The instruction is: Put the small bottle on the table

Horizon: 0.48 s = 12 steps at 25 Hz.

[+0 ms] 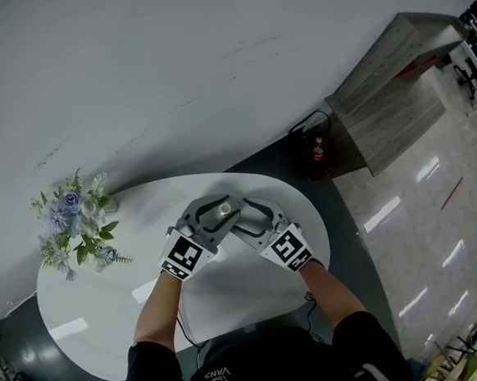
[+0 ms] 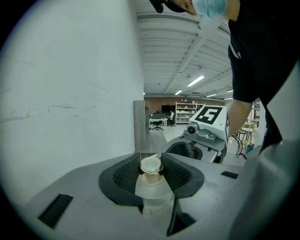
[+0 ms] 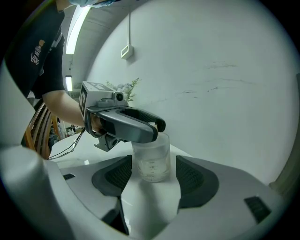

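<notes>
Small bottle (image 2: 152,187): clamped in your left gripper (image 2: 151,161), base at or just above the table (image 1: 92,312). Right gripper (image 3: 150,174): jaws wide, pads off it. Step: set-down. Next: seat it flat, then release.

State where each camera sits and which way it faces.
Head view: on the person's head, steeply down at the table; both forearms show.
Left gripper view: on the left gripper, along its jaws gripping the small bottle; right gripper beyond.
Right gripper view: on the right gripper, toward the wall; left forearm shows.
Shared: the small bottle.
</notes>
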Motion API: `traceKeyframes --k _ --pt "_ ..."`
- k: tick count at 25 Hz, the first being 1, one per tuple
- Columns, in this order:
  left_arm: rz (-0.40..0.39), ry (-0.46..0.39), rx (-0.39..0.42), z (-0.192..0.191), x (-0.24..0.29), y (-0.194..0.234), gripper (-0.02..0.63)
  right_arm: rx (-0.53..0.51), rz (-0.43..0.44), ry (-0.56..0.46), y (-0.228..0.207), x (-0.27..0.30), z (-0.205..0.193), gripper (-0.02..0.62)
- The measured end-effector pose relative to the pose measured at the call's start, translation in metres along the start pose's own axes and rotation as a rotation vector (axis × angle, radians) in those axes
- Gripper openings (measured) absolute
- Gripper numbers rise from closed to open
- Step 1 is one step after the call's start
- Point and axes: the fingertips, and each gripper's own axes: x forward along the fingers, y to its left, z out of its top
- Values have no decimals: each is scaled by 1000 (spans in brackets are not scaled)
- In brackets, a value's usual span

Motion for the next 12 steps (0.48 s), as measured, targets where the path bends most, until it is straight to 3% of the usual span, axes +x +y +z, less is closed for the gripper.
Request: traceKeyframes --k 12 --pt "7 -16 17 0 -1 -3 161 60 -81 -43 6 -38 0 262"
